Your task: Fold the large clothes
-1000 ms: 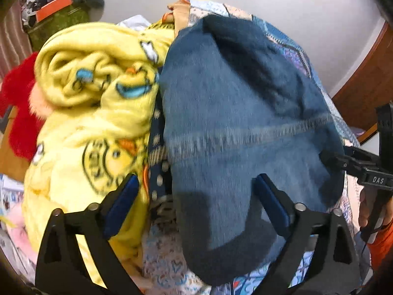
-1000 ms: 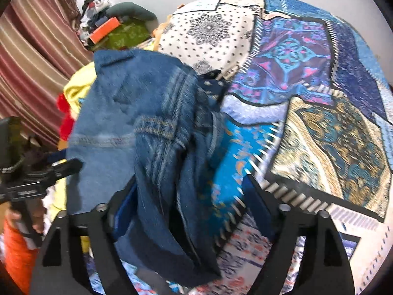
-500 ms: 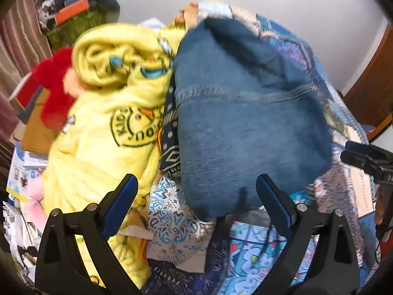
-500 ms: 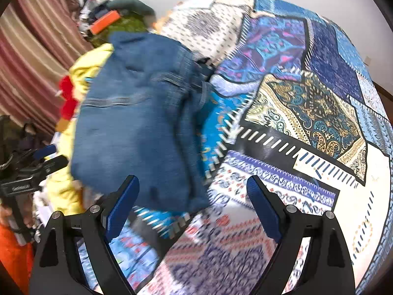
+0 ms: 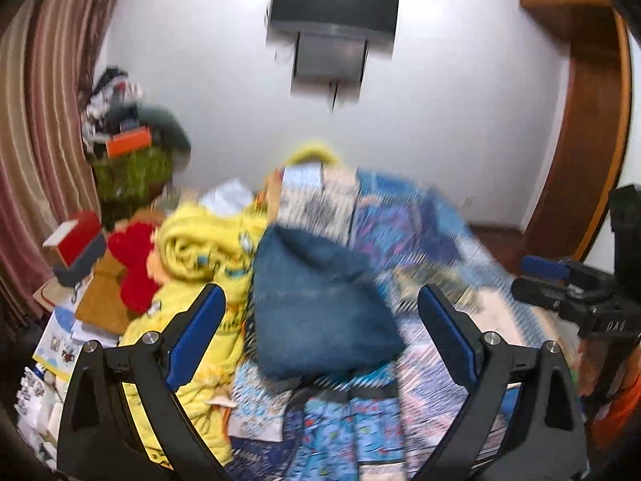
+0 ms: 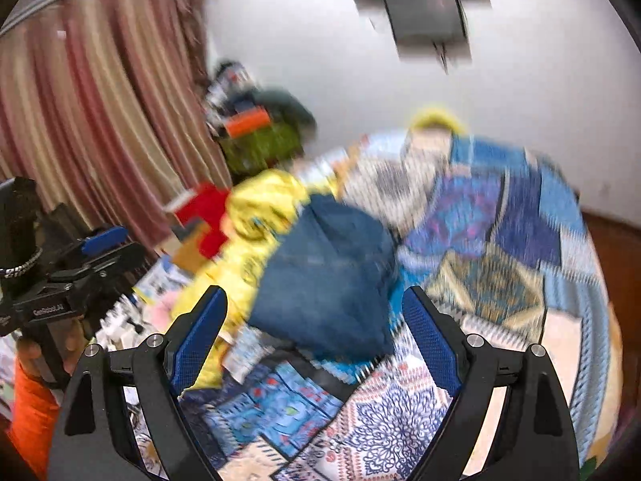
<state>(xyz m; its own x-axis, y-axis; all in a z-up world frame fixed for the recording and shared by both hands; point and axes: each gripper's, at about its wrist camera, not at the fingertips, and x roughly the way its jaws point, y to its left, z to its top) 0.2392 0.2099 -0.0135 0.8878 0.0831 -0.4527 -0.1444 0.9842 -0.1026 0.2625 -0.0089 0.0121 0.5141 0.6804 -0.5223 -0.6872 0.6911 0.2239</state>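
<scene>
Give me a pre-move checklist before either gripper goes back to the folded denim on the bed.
1. Left gripper open and empty: ok.
2. Right gripper open and empty: ok.
3. Folded denim garment lying on the patchwork bedspread, free of both grippers: ok.
4. Denim apart from the yellow fleece blanket: not ok, its left edge touches it.
5. Fold neat, edges aligned: cannot tell, both views are blurred.
6. Bare bedspread to the denim's right for another garment: ok.
</scene>
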